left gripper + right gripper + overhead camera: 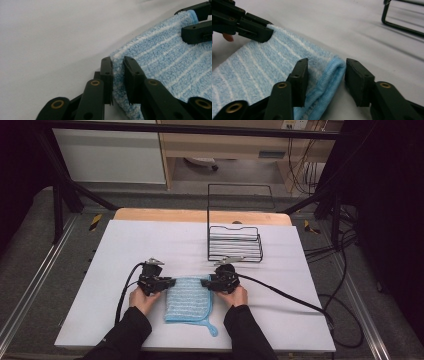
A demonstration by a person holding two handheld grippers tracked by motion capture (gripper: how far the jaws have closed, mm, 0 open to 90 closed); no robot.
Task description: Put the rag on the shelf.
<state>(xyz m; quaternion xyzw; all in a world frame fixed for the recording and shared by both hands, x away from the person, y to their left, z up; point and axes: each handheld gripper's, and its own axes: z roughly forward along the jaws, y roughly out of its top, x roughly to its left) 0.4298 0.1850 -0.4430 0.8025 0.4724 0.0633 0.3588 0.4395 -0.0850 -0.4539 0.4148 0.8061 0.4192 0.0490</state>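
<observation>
Right now two hands work on a blue cloth [187,299] that lies flat on the white table [125,250]. The cloth is fluffy, with thin white stripes and a blue edge. It sits between the two grippers, so each one has it at its tips.

The left gripper [168,282] is at the cloth's left far corner. In the left gripper view its two black jaws stand close together, with the cloth's corner [117,75] squeezed in the thin gap between them. The pads press on the cloth from both sides, so this gripper is holding it.

The right gripper [205,282] is at the cloth's right far corner. In the right gripper view its jaws stand apart. The folded blue edge [329,75] lies in the gap between them. One jaw sits on top of the cloth and the other jaw stands just beside the edge, on the bare table, with a bit of space left. So this gripper is not pinching the cloth yet.

A small blue loop [212,327] sticks out of the cloth's near corner, close to the person's right sleeve [245,330].

A black wire rack [235,242] stands on the table just past the right gripper, away from the person. A black cable [285,295] trails from the right gripper across the table.
</observation>
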